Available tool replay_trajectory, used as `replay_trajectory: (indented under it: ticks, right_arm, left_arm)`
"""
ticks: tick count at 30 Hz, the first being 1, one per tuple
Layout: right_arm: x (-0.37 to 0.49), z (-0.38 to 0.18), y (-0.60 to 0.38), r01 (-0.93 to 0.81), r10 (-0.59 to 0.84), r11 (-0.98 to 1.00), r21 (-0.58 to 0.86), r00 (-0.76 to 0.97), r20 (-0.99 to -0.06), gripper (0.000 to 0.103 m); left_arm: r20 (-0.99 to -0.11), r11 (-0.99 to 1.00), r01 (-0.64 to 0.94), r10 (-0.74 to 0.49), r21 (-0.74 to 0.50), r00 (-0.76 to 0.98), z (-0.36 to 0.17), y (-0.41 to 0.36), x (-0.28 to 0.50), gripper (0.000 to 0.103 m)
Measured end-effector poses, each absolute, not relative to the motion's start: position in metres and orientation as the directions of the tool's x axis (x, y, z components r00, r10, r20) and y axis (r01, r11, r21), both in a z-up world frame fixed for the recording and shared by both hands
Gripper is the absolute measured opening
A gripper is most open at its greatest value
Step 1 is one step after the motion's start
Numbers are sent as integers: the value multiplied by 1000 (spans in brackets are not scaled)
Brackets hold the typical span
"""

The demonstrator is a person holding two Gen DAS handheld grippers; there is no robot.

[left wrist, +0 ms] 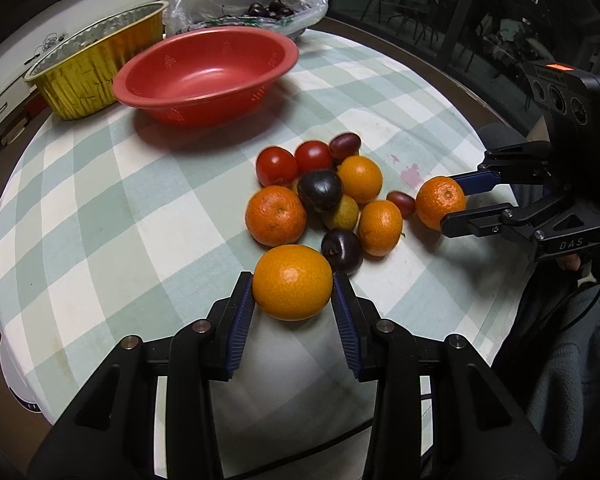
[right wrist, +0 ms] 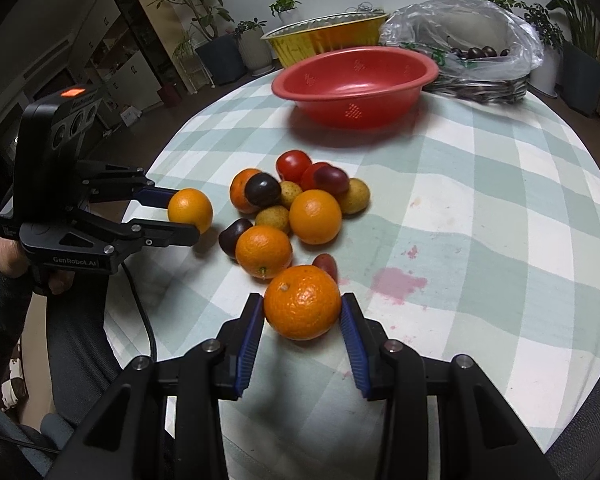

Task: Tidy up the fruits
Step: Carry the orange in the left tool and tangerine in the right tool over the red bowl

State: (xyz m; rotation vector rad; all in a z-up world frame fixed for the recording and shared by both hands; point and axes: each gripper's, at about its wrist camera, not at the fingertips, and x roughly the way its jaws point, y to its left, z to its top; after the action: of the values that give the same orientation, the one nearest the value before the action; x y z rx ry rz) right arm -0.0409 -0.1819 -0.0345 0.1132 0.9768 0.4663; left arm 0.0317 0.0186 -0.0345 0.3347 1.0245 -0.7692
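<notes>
Both claws are clamped: the left gripper [left wrist: 293, 294] pinches a smooth round orange [left wrist: 293, 282] between its blue ribbed pads, and the right gripper [right wrist: 302, 312] squeezes a dimpled round mandarin [right wrist: 302, 302] at the near edge of the fruit heap [right wrist: 288, 204] on the checked tablecloth [right wrist: 480, 208]. Far off waits the red perforated plastic bowl [right wrist: 354, 80]. Risk: round skins could slip from narrow pads, or nudge neighbours rolling. Readable: "GenRobot.AI", "DAS".
</notes>
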Motion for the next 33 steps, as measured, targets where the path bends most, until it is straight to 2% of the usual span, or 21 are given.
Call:
replay_trajectory:
  ticks: [12,22,27,33]
  right_arm:
    - [-12,-11,-229,-243,398,918,315,546,-738,42]
    - [61,38,-243,-244,386,922,300,634,-670,42]
    - [105,48,-223,-286,371,928,240,634,-679,42]
    - [157,26,-202,-305,349,931,202,573,-742,42]
  left_arm:
    - [-807,747,660,-436,-77,399,2,17,74,37]
    - [-764,818,573,-399,-47,507,44,-9,168,37]
    - [-802,833,551,-358,-44,478,30,-30,213,37]
    - [-828,841,538,-340,-56,446,-2,-44,240,37]
